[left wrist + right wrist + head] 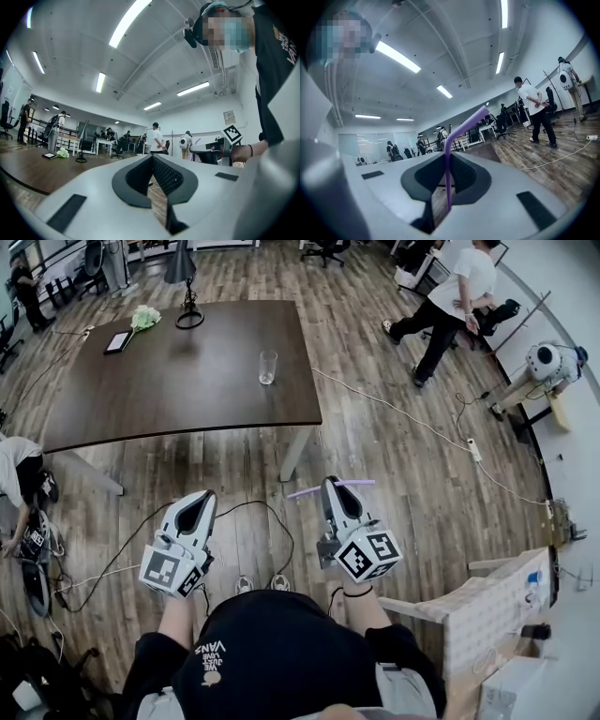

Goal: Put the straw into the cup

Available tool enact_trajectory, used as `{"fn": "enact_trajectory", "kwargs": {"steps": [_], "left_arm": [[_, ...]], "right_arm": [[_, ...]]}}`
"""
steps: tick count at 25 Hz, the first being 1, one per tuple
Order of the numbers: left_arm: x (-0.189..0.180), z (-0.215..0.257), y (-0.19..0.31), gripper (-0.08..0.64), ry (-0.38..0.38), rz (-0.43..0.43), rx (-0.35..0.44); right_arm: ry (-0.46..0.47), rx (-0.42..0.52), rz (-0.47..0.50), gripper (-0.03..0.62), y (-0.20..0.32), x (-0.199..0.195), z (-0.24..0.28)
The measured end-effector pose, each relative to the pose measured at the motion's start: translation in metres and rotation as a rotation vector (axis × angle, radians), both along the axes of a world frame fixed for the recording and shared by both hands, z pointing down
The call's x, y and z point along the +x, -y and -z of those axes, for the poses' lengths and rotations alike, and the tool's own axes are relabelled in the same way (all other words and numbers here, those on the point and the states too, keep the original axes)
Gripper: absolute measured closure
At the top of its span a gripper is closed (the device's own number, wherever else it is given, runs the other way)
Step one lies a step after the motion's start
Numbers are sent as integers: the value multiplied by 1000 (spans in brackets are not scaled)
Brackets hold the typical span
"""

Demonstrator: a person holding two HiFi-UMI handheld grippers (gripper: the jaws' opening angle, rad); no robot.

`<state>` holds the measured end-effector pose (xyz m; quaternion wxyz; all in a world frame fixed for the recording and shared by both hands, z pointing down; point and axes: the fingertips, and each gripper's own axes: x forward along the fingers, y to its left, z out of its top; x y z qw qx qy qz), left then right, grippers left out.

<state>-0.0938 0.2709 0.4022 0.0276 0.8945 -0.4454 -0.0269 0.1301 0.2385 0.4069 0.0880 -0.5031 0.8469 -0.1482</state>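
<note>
Well short of the table (169, 381) — right gripper (330, 483) pinches the purple straw (305, 490), left gripper (206, 495) closed, empty; step in, tip one end into the glass (268, 367).

The straw (448, 168) is purple, the cup (268, 367) clear, the table (169, 371) dark brown, the floor (394, 456) grey-brown wood planks.

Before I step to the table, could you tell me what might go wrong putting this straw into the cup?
The thin purple bendy straw lies crosswise in the right gripper and may pivot. A white cable crosses the floor by the dark wooden table: you could trip. The clear glass cup stands unheld and might tip.
</note>
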Motion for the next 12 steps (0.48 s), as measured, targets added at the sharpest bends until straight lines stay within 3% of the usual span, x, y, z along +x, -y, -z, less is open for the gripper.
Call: {"fn": "enact_trajectory", "kwargs": {"steps": [12], "left_arm": [[-28, -8, 9, 549, -2, -70, -7]], "right_arm": [[9, 11, -71, 551, -8, -23, 0]]}}
